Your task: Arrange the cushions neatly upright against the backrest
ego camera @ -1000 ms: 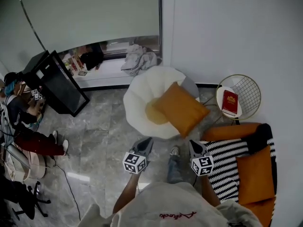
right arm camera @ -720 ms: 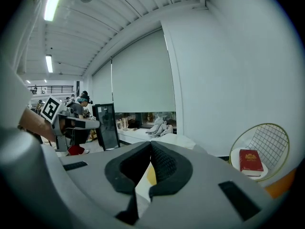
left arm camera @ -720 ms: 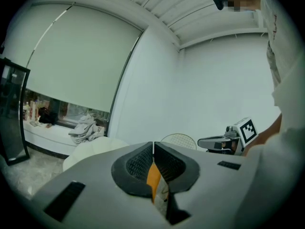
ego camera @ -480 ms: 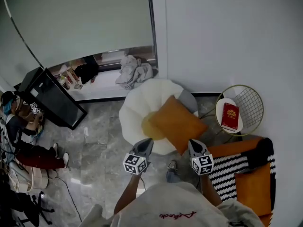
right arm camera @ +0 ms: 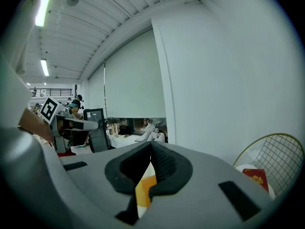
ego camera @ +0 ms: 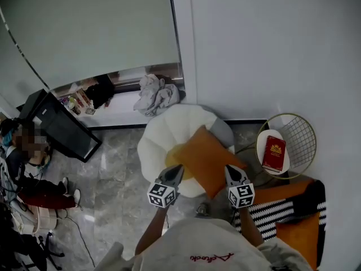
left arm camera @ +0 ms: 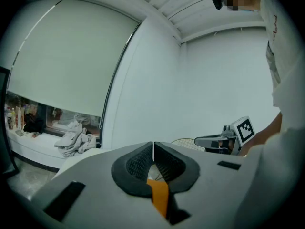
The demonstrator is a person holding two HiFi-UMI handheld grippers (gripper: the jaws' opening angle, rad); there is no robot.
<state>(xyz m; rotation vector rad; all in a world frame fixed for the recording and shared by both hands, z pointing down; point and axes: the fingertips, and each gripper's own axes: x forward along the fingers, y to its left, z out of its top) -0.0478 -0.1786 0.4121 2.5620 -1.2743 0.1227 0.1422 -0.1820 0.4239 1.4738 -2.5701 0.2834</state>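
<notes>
The orange square fabric cushion (ego camera: 207, 160) lay slanted across the seat of the white shell-shaped upholstered chair (ego camera: 161, 130), not upright. Its near corner hung past the chair's near right edge. It partly covered a smaller yellow cushion (ego camera: 175, 154) nearer the middle of the seat. Neither cushion stood against the backrest, so we judged the arranging not yet begun.

Our left hand-held gripper (ego camera: 176, 170) hovered just above the chair's near edge, beside the yellow cushion, with its jaws pressed together on nothing. Our right hand-held gripper (ego camera: 230, 170) hovered at the orange cushion's near right corner, also pressed together and empty. The two gripper views showed only slivers of orange and yellow below the closed pads.

To do this step well, we thought both pairs of jaws should spread before coming down. Each should then pinch an opposite edge of the orange cushion deep enough that the fabric does not slip. Lifting it clear first would free the yellow one beneath. Dragging it might pull both off the seat's near edge.

To the right stood a round gold wire side table (ego camera: 300, 130) carrying a red book (ego camera: 274, 153). Nearer us was an orange sofa with a black-and-white striped throw (ego camera: 265, 212). A crumpled grey cloth (ego camera: 153, 95) lay on the white window ledge (ego camera: 115, 116) behind the chair.
</notes>
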